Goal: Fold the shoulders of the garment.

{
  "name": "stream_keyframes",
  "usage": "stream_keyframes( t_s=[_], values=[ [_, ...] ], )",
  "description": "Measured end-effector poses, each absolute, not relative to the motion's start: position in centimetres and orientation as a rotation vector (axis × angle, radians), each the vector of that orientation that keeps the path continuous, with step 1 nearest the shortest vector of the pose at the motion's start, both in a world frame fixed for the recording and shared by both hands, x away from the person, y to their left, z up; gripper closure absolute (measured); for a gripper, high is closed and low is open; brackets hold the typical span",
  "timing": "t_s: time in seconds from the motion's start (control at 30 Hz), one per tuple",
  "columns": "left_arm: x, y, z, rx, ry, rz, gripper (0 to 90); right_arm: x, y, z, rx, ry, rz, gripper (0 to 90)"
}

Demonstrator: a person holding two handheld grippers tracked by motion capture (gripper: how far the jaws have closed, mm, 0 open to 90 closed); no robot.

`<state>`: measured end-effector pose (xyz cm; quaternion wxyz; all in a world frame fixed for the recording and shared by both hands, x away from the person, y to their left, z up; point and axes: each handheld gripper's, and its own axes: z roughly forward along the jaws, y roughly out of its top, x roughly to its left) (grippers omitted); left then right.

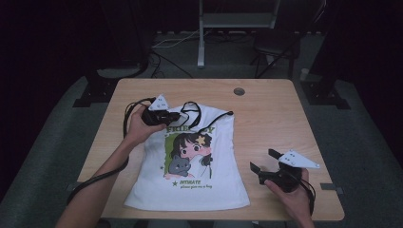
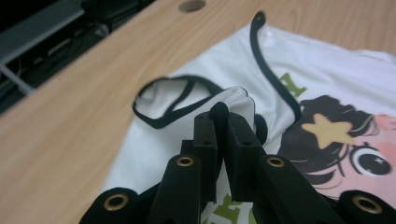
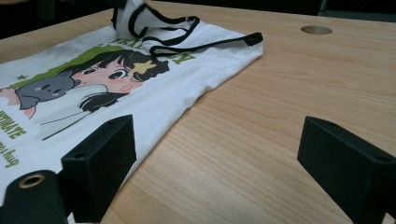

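A white sleeveless top (image 1: 190, 166) with black trim and a cartoon girl-and-cat print lies flat on the wooden table (image 1: 266, 109). My left gripper (image 1: 178, 116) is at the top's left shoulder, shut on a fold of white cloth by the black strap (image 2: 163, 100); in the left gripper view its jaws (image 2: 223, 116) pinch the fabric, which is raised a little off the table. My right gripper (image 1: 263, 160) rests near the table's front right, just right of the top's hem, open with nothing between its jaws (image 3: 219, 144). The top (image 3: 93, 79) lies to its left.
A round cable hole (image 1: 239, 91) sits in the table near its far edge. Bare wood stretches to the right of the top. Behind the table stand a metal post (image 1: 201, 42) and a dark chair (image 1: 275, 42), with cables on the floor.
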<state>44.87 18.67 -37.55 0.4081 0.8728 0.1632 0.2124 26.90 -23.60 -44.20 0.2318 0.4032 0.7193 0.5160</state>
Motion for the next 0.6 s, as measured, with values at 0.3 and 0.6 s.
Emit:
stream_keyframes(
  t_s=[0.3, 0.6],
  values=[
    [42.7, 17.6, -40.0, 2.477, 0.159, 0.495, 82.4, 26.9, -23.6, -44.2, 1.111, 1.976, 1.418, 10.8],
    [42.5, 17.6, -41.6, 2.478, 0.187, 0.46, 78.1, 26.9, -23.5, -44.2, 1.106, 1.975, 1.414, 10.9]
  ],
)
